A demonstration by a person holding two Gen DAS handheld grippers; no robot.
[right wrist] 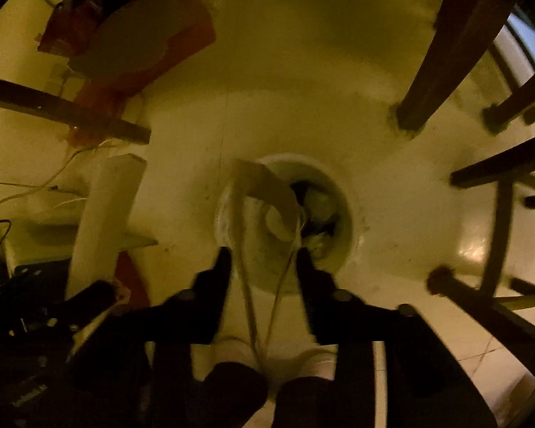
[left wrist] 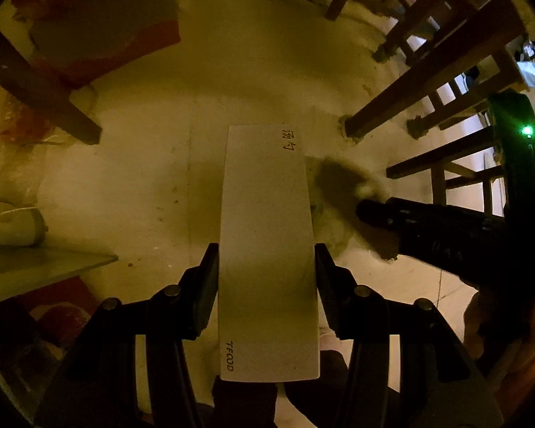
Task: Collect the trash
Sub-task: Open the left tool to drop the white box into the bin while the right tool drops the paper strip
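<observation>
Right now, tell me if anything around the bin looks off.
Mostly not. The white box sits squarely in the left gripper. Below the right gripper, a pale wrapper lies tilted across the trash bin rim, partly inside.

floor: smooth, pale, with a faint sheen and a few dark specks. chair legs: dark wood, dull finish, with rough, frayed pads at the feet. flat packet: matt white paper or card with printed lettering. left gripper: matt black plastic fingers with shiny metal pivot pins. bin: smooth pale wall, probably plastic, holding crumpled papery scraps.
</observation>
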